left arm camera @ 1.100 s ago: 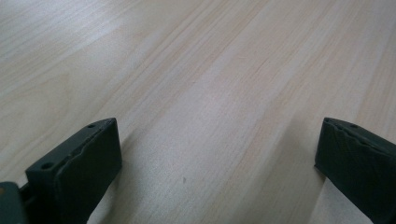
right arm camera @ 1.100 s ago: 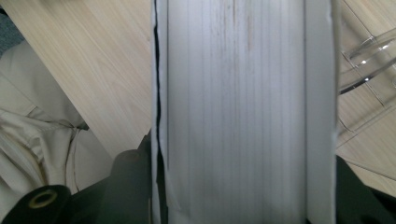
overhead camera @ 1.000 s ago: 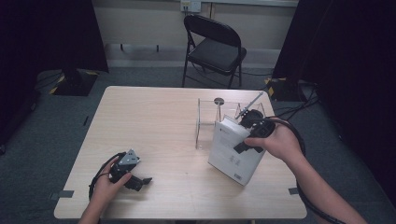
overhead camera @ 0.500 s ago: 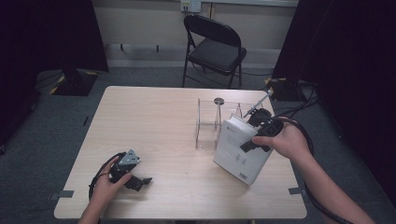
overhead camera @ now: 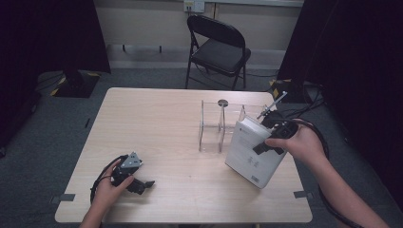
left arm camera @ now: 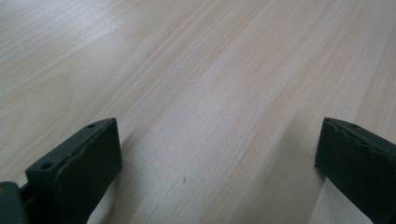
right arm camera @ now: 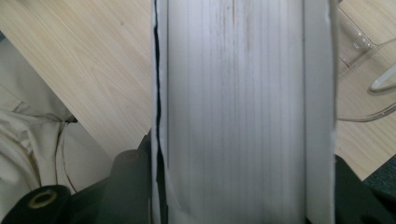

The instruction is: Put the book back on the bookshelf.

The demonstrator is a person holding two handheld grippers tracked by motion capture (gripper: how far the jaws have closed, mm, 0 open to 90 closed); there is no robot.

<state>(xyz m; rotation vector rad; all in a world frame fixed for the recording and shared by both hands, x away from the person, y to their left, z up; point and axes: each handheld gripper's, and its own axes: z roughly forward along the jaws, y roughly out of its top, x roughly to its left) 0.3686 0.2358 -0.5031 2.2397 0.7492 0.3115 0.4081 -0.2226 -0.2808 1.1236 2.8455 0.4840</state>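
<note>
Setting: a light wooden table (overhead camera: 166, 123) seen from above, with a black folding chair (overhead camera: 216, 47) on the floor beyond its far edge.
Left gripper (overhead camera: 135, 178): lies low at the near left of the table, held by the person's left hand (overhead camera: 107, 187); its jaws are spread wide with bare wood between them.
Right gripper (overhead camera: 268, 145): held by the right hand (overhead camera: 299, 142) at the right side of the table, its jaws pinching a white book (overhead camera: 252, 152) across the page edges.
Book: tilted, its lower corner at the tabletop, just beside a clear plastic rack (overhead camera: 221, 126).
Rack: stands upright near the table's middle right.
</note>
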